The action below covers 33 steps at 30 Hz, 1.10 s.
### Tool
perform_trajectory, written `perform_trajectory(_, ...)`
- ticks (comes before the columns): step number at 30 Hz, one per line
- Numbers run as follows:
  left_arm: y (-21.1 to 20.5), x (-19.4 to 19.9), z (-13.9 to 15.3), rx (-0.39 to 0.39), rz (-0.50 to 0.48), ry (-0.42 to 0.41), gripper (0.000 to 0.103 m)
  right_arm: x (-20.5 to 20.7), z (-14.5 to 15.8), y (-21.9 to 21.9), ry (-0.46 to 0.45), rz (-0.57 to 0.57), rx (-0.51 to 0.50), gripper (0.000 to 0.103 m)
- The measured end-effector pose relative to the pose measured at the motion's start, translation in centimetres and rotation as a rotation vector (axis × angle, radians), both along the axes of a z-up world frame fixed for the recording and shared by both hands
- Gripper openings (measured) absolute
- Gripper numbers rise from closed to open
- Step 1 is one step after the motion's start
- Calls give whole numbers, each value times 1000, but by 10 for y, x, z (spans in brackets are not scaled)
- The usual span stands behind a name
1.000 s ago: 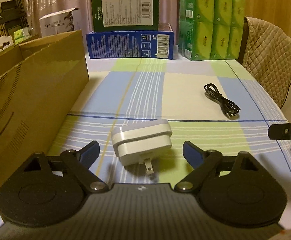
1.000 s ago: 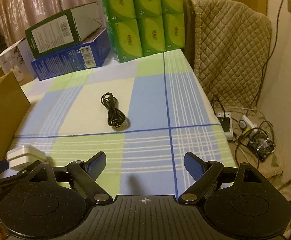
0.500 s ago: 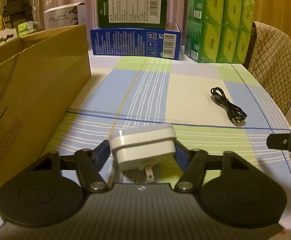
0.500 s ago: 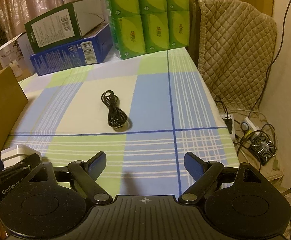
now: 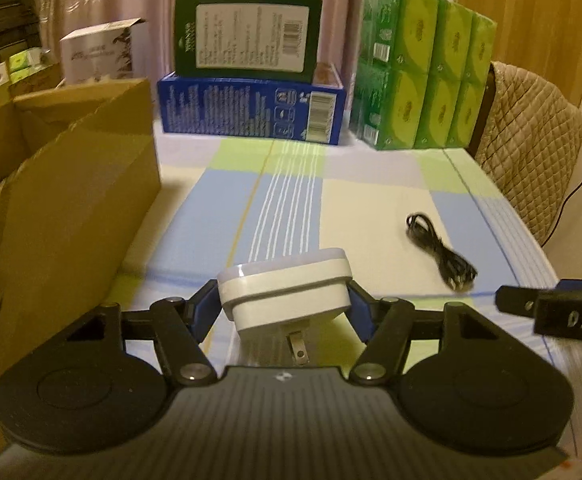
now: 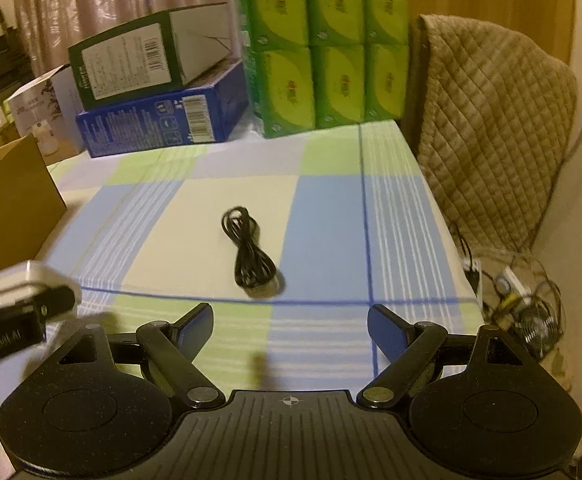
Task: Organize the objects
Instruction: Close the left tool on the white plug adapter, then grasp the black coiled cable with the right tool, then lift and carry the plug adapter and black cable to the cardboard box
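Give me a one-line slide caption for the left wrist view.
Left gripper clamps a white plug adapter above the plaid tablecloth, beside a cardboard box, black cable lying ahead.

My left gripper [image 5: 283, 304] and right gripper [image 6: 290, 326] look alike: black ribbed bodies, round discs, silver screws, blue finger pads [image 6: 197, 322].

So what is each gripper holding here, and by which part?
The left gripper clamps the white plug adapter across its two short ends, prongs pointing back toward the camera. The right gripper is open and holds nothing.
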State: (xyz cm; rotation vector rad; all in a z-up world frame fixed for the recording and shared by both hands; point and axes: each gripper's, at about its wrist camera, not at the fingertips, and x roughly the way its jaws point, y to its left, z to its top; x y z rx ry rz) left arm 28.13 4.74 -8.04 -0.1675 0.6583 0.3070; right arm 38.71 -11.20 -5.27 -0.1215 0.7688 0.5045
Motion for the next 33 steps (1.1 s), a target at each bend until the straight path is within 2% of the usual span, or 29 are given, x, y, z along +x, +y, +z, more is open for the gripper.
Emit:
perform_trajectory(5,6,21,3,-2,-70,10,62,15,-3,15,-36,36,5,81)
perform_trajectory(9,14,32,-2,-46,-72,24,62,30,-9,29,-55,77,0,70)
perform_trajectory(13,18,35,0,-55,-84,25,62,42,-20,44,-66,121,-25,62)
perform_trajectory(17,25,37,1,-73,-83,27,62,52,-29,56,-85,144,-51,45)
perform_trajectory(22,26,40,-4,-66,-99,47,62,58,-38,67,-86,175,-71,39)
perform_trajectory(29,30,40,-8,-64,-103,66,62,61,-44,78,-89,192,-98,26)
perform_trajectory(31,31,39,-9,-59,-101,71,62,60,-45,77,-95,197,-112,19)
perform_trajectory(33,30,39,-10,-65,-104,79,62,59,-45,75,-91,204,-112,17)
